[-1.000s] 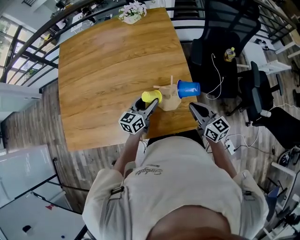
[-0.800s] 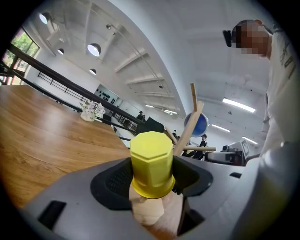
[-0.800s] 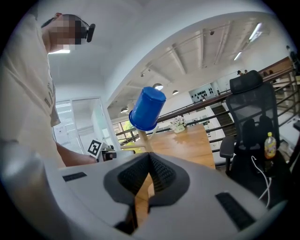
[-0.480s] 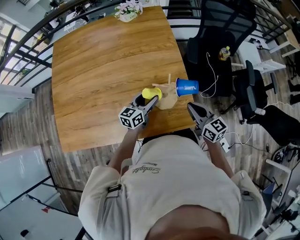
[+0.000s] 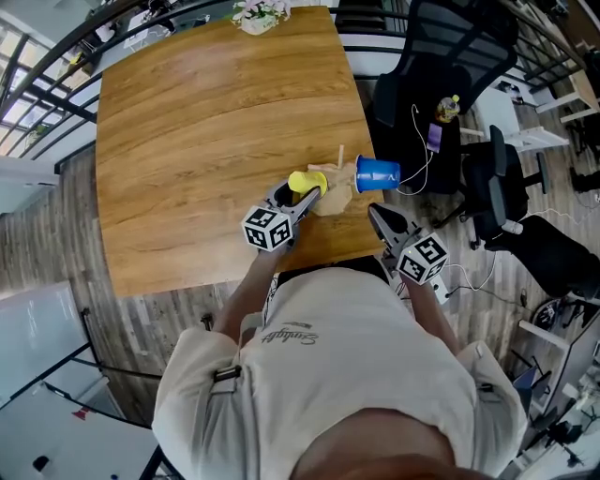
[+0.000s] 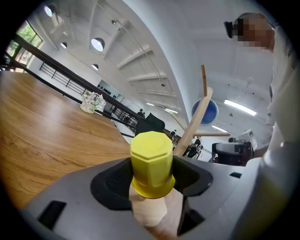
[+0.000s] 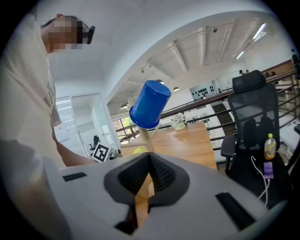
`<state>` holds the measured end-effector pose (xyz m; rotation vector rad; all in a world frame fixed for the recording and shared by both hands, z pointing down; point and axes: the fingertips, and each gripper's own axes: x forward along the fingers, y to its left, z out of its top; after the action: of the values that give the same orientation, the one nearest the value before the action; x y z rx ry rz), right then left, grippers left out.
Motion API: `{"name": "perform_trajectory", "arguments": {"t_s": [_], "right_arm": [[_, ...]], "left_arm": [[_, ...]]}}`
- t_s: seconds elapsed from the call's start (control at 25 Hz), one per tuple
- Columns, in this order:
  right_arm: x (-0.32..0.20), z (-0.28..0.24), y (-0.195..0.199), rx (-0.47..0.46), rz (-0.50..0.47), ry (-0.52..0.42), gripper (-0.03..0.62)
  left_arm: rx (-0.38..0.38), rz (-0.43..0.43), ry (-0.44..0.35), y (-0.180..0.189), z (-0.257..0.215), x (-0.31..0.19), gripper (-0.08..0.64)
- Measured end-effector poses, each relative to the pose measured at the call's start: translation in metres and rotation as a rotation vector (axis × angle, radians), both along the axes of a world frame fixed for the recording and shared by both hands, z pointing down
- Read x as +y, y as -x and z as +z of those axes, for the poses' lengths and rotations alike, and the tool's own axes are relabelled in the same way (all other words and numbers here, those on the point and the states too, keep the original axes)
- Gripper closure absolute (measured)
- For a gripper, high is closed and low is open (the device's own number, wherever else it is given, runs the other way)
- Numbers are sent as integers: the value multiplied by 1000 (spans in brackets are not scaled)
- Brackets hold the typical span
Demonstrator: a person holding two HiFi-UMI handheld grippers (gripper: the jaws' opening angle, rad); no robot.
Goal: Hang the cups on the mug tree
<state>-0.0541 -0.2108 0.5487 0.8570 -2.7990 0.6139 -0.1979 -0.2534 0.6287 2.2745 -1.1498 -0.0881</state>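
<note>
A yellow cup (image 5: 305, 182) is held bottom-up against the left side of the wooden mug tree (image 5: 336, 178), near the table's front edge. My left gripper (image 5: 296, 195) is shut on it. In the left gripper view the yellow cup (image 6: 151, 161) fills the jaws of the left gripper (image 6: 151, 176), with a pale wooden part just beneath it and the mug tree's trunk (image 6: 192, 126) behind. A blue cup (image 5: 377, 174) hangs on a right-hand peg; it also shows as the blue cup (image 7: 150, 110). My right gripper (image 5: 377, 216) is shut and empty, just below that cup; its jaws (image 7: 149, 173) meet.
The wooden table (image 5: 206, 122) stretches away to the left and far side, with a flower pot (image 5: 261, 13) at its far edge. Black office chairs (image 5: 441, 56) stand to the right, one carrying a bottle (image 5: 448, 106) and a white cable. The person's body is right at the table's front edge.
The left gripper has carried the yellow cup slightly closer to the mug tree. The right gripper stays shut and has hardly moved. The blue cup hangs where it was.
</note>
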Motion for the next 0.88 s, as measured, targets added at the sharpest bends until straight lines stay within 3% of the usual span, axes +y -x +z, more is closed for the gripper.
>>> {"name": "perform_trajectory", "arguments": {"t_s": [0.6, 0.88], "right_arm": [[-10, 0, 14, -8, -16, -10, 598], [-7, 3, 9, -13, -19, -6, 598]], "left_arm": [[-28, 6, 50, 3, 29, 13, 290], [-1, -51, 87, 15, 37, 23, 331]]}}
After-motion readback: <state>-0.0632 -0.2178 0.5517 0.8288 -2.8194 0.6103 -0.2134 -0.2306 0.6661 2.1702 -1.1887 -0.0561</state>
